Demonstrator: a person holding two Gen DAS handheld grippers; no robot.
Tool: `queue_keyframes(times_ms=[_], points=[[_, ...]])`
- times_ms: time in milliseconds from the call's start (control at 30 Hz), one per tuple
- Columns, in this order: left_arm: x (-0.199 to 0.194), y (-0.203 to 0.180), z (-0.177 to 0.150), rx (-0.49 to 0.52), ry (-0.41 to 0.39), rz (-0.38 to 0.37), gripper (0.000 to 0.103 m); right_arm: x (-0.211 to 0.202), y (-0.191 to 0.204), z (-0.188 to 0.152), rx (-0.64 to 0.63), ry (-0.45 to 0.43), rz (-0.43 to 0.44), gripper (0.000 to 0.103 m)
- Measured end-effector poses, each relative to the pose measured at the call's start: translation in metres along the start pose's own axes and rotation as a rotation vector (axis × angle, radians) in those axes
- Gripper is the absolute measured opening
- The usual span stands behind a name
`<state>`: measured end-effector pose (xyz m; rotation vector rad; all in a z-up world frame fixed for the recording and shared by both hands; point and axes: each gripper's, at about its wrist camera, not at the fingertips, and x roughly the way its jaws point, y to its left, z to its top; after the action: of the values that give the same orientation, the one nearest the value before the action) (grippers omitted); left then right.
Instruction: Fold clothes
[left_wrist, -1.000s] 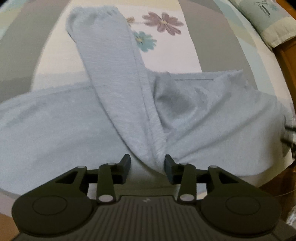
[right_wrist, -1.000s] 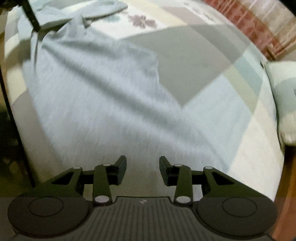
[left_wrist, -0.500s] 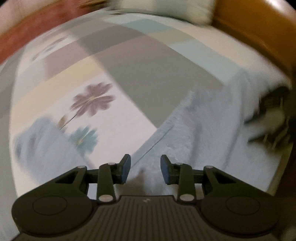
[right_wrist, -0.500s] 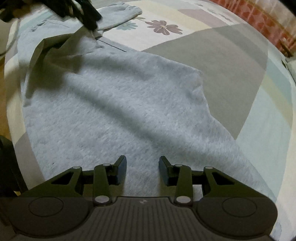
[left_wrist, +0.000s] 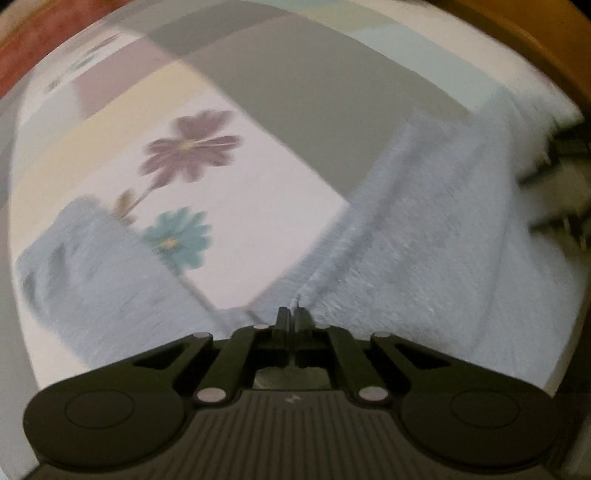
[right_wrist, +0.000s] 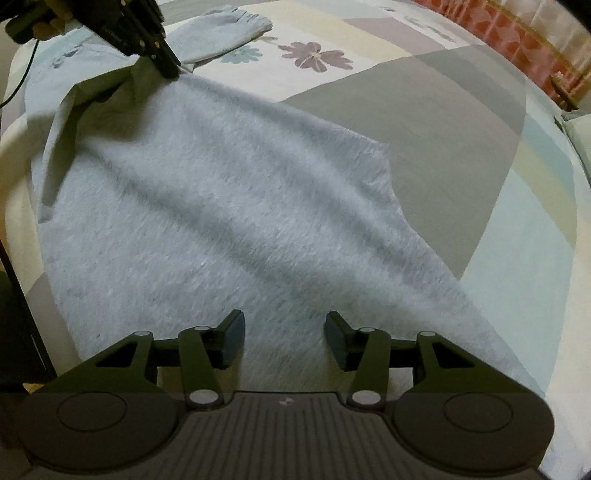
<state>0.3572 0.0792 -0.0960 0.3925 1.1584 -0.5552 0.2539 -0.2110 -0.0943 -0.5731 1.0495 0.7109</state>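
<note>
Pale blue fleece, a fuzzy garment, lies spread over a patchwork bedspread of grey, cream and mint blocks with printed flowers. The left gripper has its jaws pinched tight on a raised ridge of the fleece at the garment's far edge, and a little tuft of cloth pokes up between the fingertips. Seen from the right wrist, that same gripper comes down from the top left corner, and the fabric lifts into a fold beside it. A sleeve stretches out past it toward a purple flower. The right gripper hangs just over the near part of the fleece, its jaws moderately apart and opening, fabric showing between them but not pressed by the pads
</note>
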Motion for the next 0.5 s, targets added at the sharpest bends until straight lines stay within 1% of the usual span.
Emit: queue_keyframes(times_ms=[100, 133, 233, 300, 400, 433, 467, 500], points=[[-0.003, 0.014, -0.003, -0.101, -0.014, 0.01, 0.004, -0.003, -0.001, 0.003, 0.007, -0.007, -0.004, 0.054], [-0.005, 0.015, -0.002, -0.114, -0.027, 0.013, 0.007, -0.003, -0.001, 0.005, 0.012, -0.01, -0.004, 0.054], [-0.016, 0.017, 0.008, -0.156, -0.075, -0.013, 0.007, -0.007, -0.005, 0.008, 0.043, -0.023, 0.008, 0.055], [-0.02, 0.016, 0.023, -0.169, -0.122, -0.059, 0.01, -0.009, -0.008, 0.009, 0.066, -0.032, 0.014, 0.055], [-0.013, 0.006, 0.054, -0.175, -0.183, -0.156, 0.021, -0.009, -0.012, 0.01, 0.112, -0.039, 0.021, 0.055], [-0.007, 0.001, 0.066, -0.18, -0.191, -0.192, 0.027, -0.009, -0.014, 0.01, 0.131, -0.042, 0.023, 0.055], [0.0, -0.005, 0.078, -0.185, -0.197, -0.228, 0.029, -0.008, -0.017, 0.01, 0.15, -0.045, 0.025, 0.055], [0.007, -0.013, 0.088, -0.162, -0.2, -0.249, 0.029, -0.008, -0.019, 0.01, 0.165, -0.046, 0.026, 0.055]])
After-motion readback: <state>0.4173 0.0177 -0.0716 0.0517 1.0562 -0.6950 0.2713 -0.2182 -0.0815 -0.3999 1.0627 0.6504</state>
